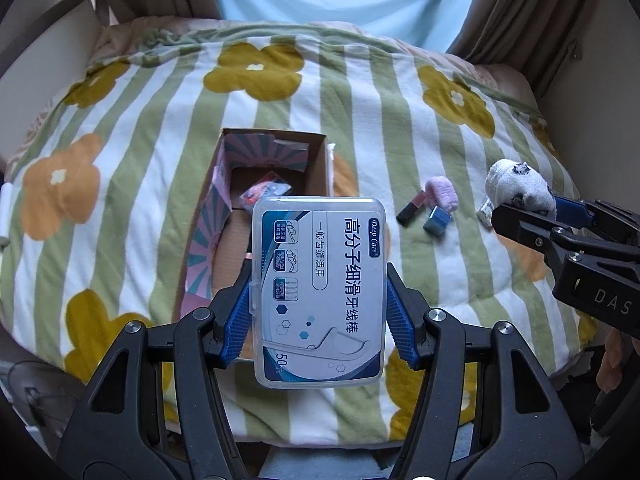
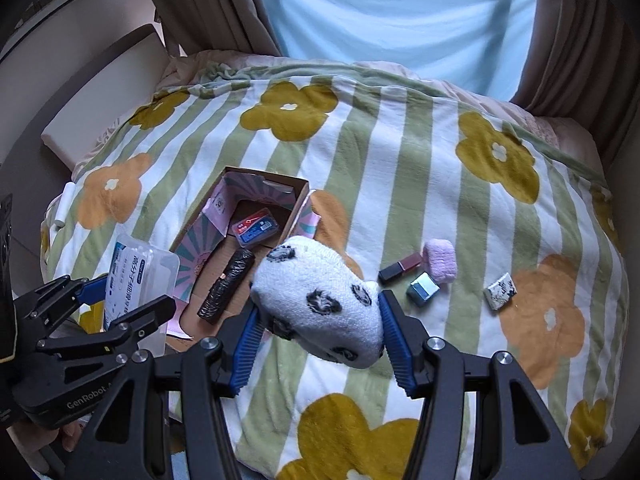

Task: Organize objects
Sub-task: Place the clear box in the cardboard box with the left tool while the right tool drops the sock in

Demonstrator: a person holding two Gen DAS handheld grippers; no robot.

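My left gripper [image 1: 318, 284] is shut on a clear dental floss pick box [image 1: 320, 292] with a blue and white label, held above the near end of an open cardboard box [image 1: 276, 152]. That cardboard box [image 2: 298, 190] holds a small red and blue case [image 2: 256, 228] and a black roll [image 2: 228, 284]. My right gripper [image 2: 318, 312] is shut on a white sock with black spots [image 2: 320, 300], raised over the blanket to the right of the cardboard box. The left gripper [image 2: 132, 296] and its floss box [image 2: 136, 276] show at the left of the right wrist view.
A striped blanket with flowers [image 2: 400, 160] covers the bed. On it, right of the cardboard box, lie a lipstick [image 2: 400, 266], a pink roll [image 2: 440, 260], a small blue-grey box [image 2: 422, 288] and a black and white packet [image 2: 500, 290]. Curtains [image 2: 560, 40] hang behind.
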